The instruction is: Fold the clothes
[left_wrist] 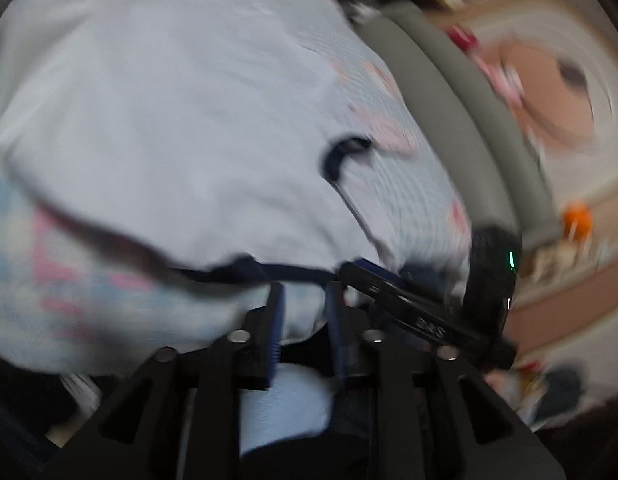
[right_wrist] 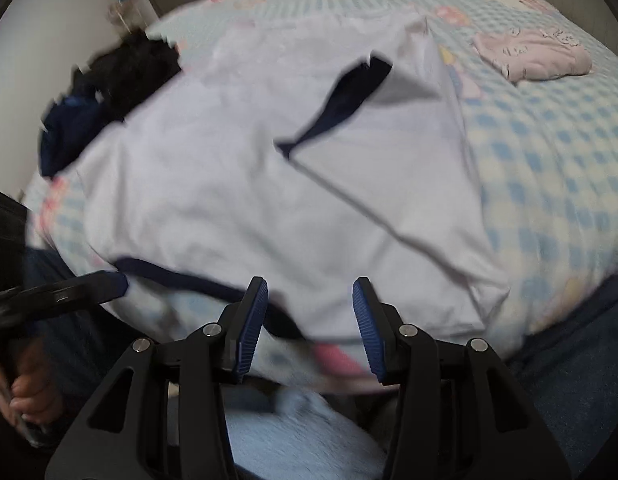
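Lying flat on the checked bed cover (right_wrist: pixel 549 168) is a white shirt (right_wrist: pixel 269 184) with dark blue trim, its near edge just ahead of the right gripper (right_wrist: pixel 309 320) and left gripper (left_wrist: pixel 305 312), both with jaws apart and holding nothing, a pink cloth (right_wrist: pixel 533 58) well apart.

Both tongs, left (left_wrist: pixel 303 292) and right (right_wrist: pixel 309 292), are black with ribbed blue pads (right_wrist: pixel 253 324), silver screws (right_wrist: pixel 208 329) and triangular cut-outs.
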